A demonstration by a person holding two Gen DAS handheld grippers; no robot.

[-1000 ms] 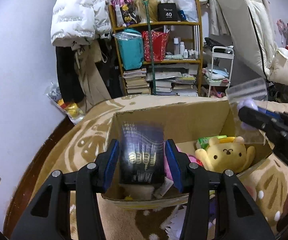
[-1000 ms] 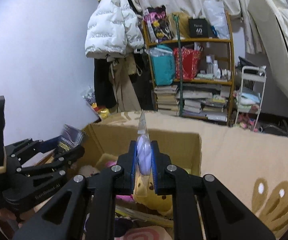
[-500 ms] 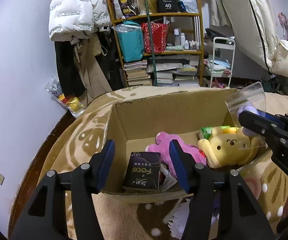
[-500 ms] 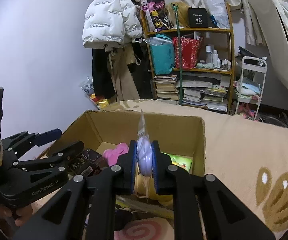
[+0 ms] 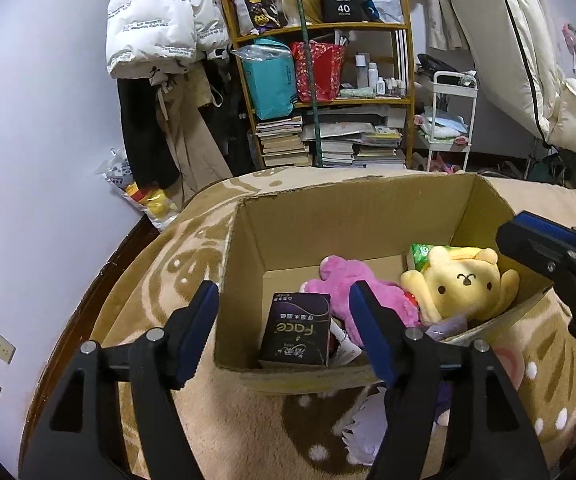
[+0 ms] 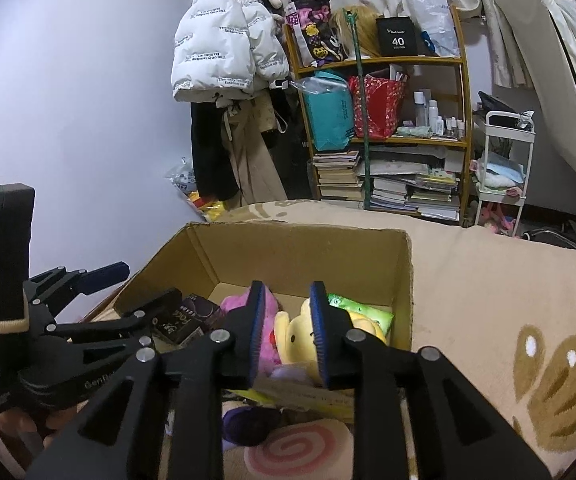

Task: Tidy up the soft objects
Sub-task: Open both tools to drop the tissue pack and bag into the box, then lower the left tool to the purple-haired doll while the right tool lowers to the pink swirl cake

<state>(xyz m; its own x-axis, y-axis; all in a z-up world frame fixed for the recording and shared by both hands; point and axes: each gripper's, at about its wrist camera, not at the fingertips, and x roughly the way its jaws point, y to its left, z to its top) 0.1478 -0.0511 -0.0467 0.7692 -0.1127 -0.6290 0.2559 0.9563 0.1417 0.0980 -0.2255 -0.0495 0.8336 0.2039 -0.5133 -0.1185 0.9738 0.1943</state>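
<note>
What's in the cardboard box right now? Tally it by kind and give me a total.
Visible in the cardboard box:
Plush toys: 2 (yellow plush dog, pink plush toy)
Dark Face tissue pack: 1
Green packet: 1
Pale purple item at the near wall, kind unclear: 1
Total: 5

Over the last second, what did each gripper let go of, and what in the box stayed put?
The left gripper has been opening: its dark tissue pack dropped into the box, near-left corner. The right gripper has also been opening, and its clear bag with the purple item fell at the near edge. Both jaws are now empty. The yellow plush, pink plush and box stayed.
</note>
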